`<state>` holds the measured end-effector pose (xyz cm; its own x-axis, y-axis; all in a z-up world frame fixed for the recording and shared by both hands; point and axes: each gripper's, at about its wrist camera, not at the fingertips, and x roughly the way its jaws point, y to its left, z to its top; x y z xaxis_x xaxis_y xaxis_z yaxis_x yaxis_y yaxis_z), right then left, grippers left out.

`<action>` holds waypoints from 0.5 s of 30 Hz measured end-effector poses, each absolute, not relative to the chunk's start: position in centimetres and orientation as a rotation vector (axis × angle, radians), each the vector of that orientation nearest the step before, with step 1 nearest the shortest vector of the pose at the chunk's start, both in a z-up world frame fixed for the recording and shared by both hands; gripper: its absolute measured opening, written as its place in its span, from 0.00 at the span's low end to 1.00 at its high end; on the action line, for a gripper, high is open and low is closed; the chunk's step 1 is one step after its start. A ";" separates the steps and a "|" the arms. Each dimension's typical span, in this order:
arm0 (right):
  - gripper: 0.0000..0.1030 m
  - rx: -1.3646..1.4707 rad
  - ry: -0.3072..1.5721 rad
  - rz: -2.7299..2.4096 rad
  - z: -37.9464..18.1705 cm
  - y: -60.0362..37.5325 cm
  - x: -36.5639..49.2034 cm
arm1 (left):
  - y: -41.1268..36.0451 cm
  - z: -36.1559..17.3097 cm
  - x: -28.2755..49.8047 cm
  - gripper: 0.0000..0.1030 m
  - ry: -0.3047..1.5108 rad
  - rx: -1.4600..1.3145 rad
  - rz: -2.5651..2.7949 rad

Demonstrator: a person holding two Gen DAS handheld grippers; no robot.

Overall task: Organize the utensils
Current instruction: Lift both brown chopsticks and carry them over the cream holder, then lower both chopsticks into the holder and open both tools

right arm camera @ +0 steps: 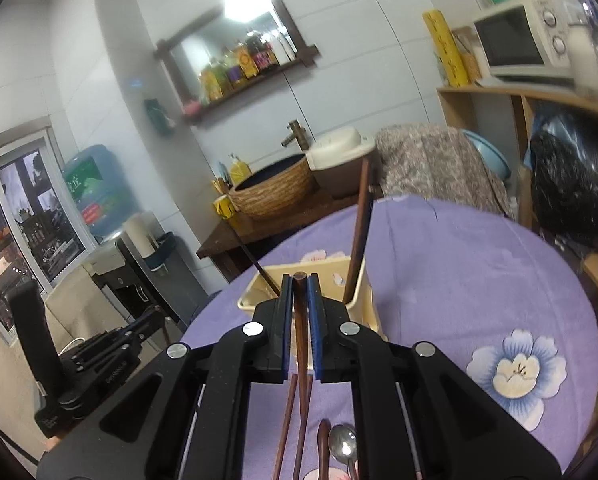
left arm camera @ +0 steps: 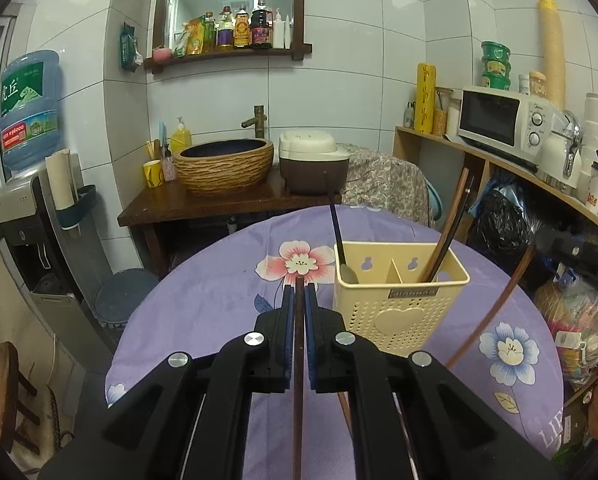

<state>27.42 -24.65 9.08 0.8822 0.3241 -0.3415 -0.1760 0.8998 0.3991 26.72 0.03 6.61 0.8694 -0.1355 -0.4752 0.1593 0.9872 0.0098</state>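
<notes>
The left tool [left arm camera: 299, 294] is closed down on a dark wooden chopstick [left arm camera: 298, 380], its blue pads pressed to either side of the stick, whose tip shows just past the fingertips; the stick runs back under the tool toward the bottom of the view. The right tool [right arm camera: 299, 286] is likewise clamped on a brown chopstick [right arm camera: 301, 340], the end of it peeping out between the pads.

A cream perforated utensil holder [left arm camera: 399, 304] stands on the desk [left arm camera: 219, 300], which is draped in a purple floral cloth; the holder is split into two compartments. In the left-wrist view the left compartment holds a spoon [left arm camera: 341, 248] leaning with its dark handle up; the right compartment holds a pair of chopsticks [left arm camera: 449, 224] leaning to the right. In that same view the chopstick gripped by the right tool appears as a long brown curve just right of the holder, apart from it.

In the right-wrist view the right tool sits just before the holder [right arm camera: 259, 284]; on the cloth below it lie a loose brown chopstick [right arm camera: 285, 420], a metal spoon [right arm camera: 343, 446] and a brown-handled utensil [right arm camera: 323, 448] just left of that spoon, whose type I cannot tell.
</notes>
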 end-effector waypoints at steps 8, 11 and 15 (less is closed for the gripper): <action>0.08 0.297 0.389 0.217 10.7 -25.1 27.5 | 0.1 7.8 26.8 0.06 0.459 0.015 -0.140; 0.08 0.239 0.395 0.191 10.8 -25.1 27.5 | 0.2 8.1 26.5 0.06 0.444 0.010 -0.137; 0.08 0.204 0.417 0.180 10.3 -25.2 27.5 | 0.2 8.1 26.5 0.06 0.440 0.008 -0.134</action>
